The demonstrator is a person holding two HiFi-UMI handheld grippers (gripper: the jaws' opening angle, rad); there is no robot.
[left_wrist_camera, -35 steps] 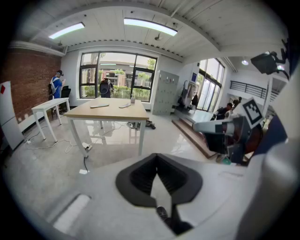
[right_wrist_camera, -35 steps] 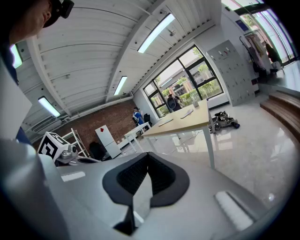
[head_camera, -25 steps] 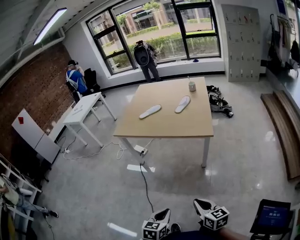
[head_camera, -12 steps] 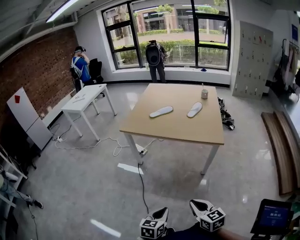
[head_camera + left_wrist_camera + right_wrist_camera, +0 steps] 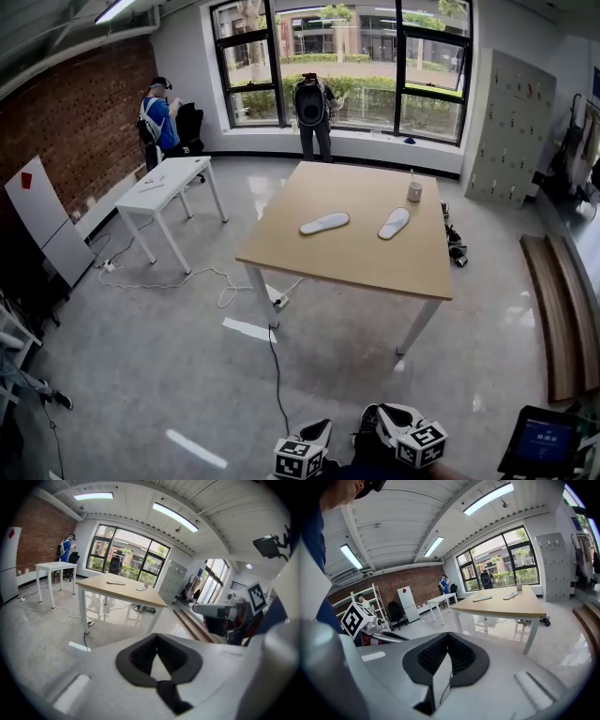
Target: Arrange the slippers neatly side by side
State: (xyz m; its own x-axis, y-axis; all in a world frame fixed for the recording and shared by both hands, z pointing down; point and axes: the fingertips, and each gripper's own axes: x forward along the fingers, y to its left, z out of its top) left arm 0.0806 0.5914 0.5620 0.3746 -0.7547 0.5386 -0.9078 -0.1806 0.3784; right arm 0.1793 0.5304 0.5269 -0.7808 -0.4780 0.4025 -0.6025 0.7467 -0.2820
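1. Two pale slippers [image 5: 325,223] lie apart on the far half of the wooden counter [image 5: 319,267].
2. The left-hand slipper [image 5: 328,222] has its long axis nearly across the head view, while the right-hand slipper [image 5: 394,223] slants away toward a cup [image 5: 413,191].
3. Toe and heel are too small to tell apart.
4. Black-and-white square markers show on both cubes. Print on the blue screen [image 5: 544,439] is unreadable.
5. Left tongs [image 5: 157,641] and right tongs [image 5: 446,639] have their tips together on nothing, well apart from the slippers.
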